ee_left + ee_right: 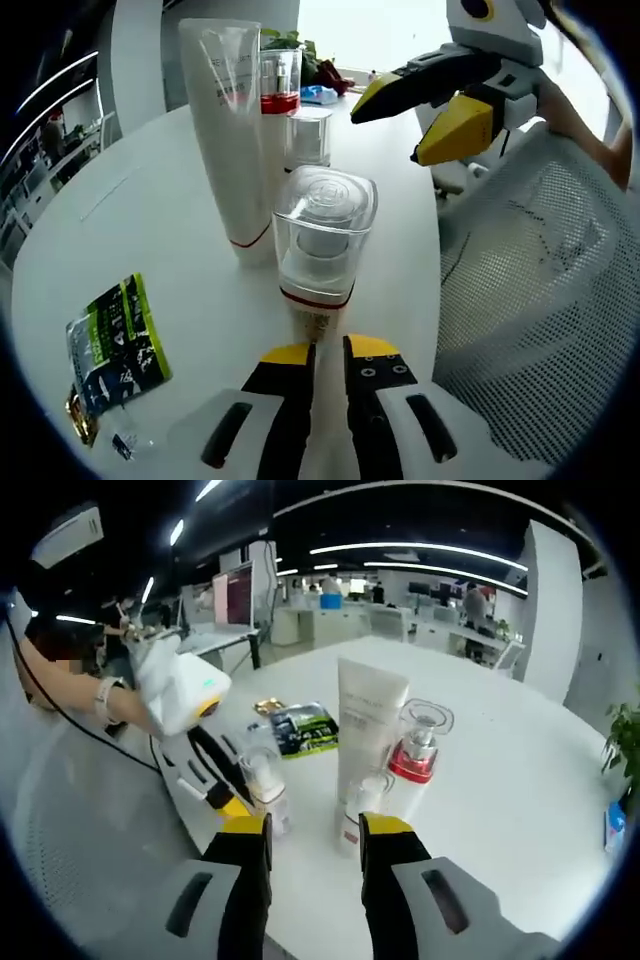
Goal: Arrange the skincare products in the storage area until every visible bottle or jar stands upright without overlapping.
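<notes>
On a round white table (180, 190), the skincare products stand upright in a loose cluster. In the left gripper view, the left gripper (328, 352) sits just in front of a clear square-capped pump bottle with a red band (322, 245), its yellow-tipped jaws nearly closed with only a thin gap between them and nothing held. Just beyond that bottle, a tall white squeeze tube (232, 130) stands on its cap. Behind the tube are a clear bottle with a red collar (280, 85) and a small clear-lidded jar (308, 135). A green and black foil sachet (115, 345) lies flat at the near left. The right gripper (432, 110) hovers at the far right above a white mesh chair back (530, 290). In the right gripper view, the right gripper (315, 832) holds its jaws apart, empty, near the same tube (366, 730).
</notes>
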Tool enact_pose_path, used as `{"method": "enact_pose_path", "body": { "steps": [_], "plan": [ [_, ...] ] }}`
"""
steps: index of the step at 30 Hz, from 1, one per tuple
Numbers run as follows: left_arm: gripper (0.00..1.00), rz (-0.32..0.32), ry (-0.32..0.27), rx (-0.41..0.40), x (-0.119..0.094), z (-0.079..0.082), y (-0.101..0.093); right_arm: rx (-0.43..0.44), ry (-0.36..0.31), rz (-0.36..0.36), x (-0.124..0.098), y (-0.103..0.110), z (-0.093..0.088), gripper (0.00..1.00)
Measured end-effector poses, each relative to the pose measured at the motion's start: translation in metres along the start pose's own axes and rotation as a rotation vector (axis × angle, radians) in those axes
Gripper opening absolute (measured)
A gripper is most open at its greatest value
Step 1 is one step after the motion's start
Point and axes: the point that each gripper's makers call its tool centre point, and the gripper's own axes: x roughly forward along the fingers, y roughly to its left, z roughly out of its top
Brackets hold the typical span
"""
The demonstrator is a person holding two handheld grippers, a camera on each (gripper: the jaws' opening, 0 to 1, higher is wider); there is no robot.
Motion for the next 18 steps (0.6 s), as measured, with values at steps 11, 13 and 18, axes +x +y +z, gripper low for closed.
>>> {"method": "enact_pose_path", "body": {
  "steps": [11,13,18],
  "plan": [
    [0.10,0.023,0.013,-0.007,0.006,0.004,0.004,0.018,0.015,-0.012,-0.004,-0.003,-0.005,0.38],
    [0.10,0.039,-0.002,-0.003,0.007,0.008,0.008,0.015,0.019,-0.002,-0.003,-0.001,-0.005,0.38],
    [0.09,0.041,-0.001,-0.007,0.012,0.012,0.010,0.010,0.023,0.002,-0.003,0.000,-0.006,0.38]
  ]
}}
